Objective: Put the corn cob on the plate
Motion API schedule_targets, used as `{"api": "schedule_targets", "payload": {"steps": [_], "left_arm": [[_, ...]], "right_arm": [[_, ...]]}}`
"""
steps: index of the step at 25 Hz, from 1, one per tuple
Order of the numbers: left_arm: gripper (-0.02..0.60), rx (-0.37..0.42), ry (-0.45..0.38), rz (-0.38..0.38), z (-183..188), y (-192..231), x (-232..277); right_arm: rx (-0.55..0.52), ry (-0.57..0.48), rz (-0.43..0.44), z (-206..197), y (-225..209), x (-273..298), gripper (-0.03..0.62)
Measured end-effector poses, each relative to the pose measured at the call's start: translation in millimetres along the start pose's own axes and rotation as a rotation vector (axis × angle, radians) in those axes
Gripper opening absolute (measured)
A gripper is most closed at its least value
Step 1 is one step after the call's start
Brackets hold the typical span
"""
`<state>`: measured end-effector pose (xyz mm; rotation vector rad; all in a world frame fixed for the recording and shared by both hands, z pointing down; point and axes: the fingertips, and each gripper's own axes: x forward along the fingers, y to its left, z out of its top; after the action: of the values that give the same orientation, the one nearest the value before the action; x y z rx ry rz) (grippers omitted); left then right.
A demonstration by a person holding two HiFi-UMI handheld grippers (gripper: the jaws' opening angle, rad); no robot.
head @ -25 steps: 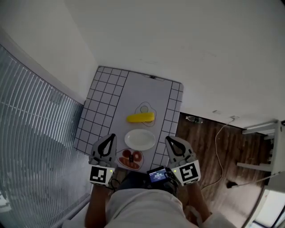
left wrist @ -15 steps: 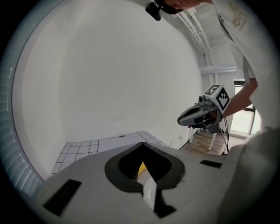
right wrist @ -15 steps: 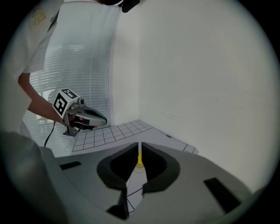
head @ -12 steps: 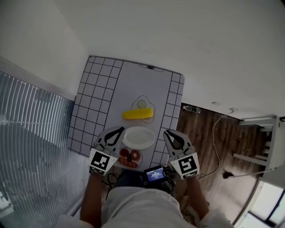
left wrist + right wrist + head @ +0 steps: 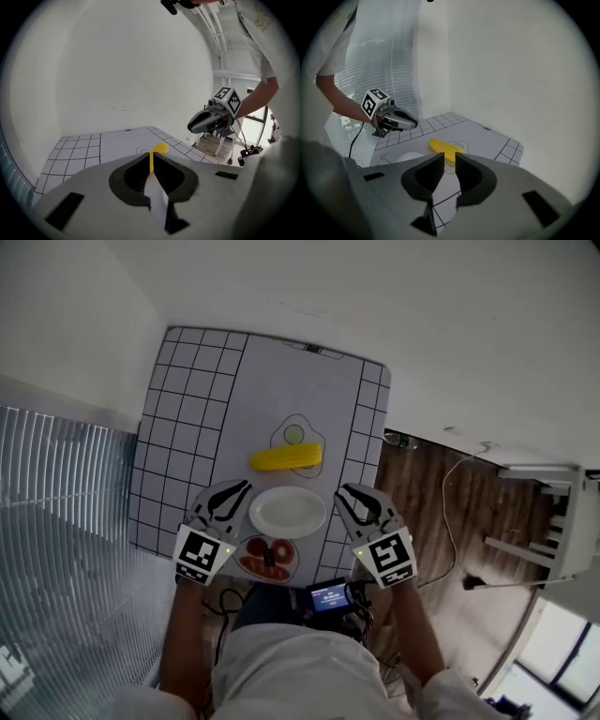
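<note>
Hovering with left gripper (image 5: pixel 242 486) pinched shut on nothing and right gripper (image 5: pixel 341 491) just opening a crack, empty, either side of smooth round white plate (image 5: pixel 289 512); just beyond, apart from it, ribbed yellow corn cob (image 5: pixel 286 457) lying crosswise on flat grid-edged sheet (image 5: pixel 187 399), tapering leftward, bare sheet around.

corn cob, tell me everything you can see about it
The corn cob is plain yellow with ribbed kernel rows, no husk, and looks like moulded plastic. It lies on its side, crosswise on the white mat, over the lower edge of a drawn fried-egg outline, just beyond the white plate and apart from it. Only the mat touches it.
</note>
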<state>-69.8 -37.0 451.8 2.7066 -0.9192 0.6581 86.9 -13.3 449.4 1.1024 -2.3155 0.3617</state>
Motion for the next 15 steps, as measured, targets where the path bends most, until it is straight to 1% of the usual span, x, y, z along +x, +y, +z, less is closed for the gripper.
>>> {"api": "schedule_targets", "payload": {"steps": [2,4,5,7,9,11,13,15], "left_arm": [[0.028,-0.002,0.008,-0.009,-5.1,3.2,3.0],[0.045,0.001,0.025,-0.033,-11.7,4.3,6.5],[0.061,0.005,0.036,-0.048,-14.8,4.6,8.9],[0.1,0.009,0.055,-0.077,-18.8,6.2,14.6],[0.122,0.02,0.068,-0.098,-20.7,8.6,20.6],[0.148,0.047,0.078,-0.114,-21.9,10.2,28.7],[0.158,0.086,0.094,-0.124,-24.3,11.8,37.8],[0.174,0.125,0.124,-0.139,-30.7,11.9,45.7]], "right_arm": [[0.01,0.013,0.004,-3.5,-2.6,7.4,0.084],[0.023,0.031,0.015,-7.3,-3.5,15.7,0.091],[0.022,0.042,0.022,-8.9,-4.1,19.8,0.105],[-0.002,0.064,0.037,-11.5,-5.4,27.7,0.111],[-0.026,0.087,0.058,-15.1,-5.1,34.8,0.132],[-0.027,0.1,0.074,-17.4,-6.1,40.1,0.146],[-0.024,0.098,0.082,-16.0,-7.9,46.4,0.158],[-0.044,0.105,0.095,-16.4,-6.3,54.1,0.17]]}}
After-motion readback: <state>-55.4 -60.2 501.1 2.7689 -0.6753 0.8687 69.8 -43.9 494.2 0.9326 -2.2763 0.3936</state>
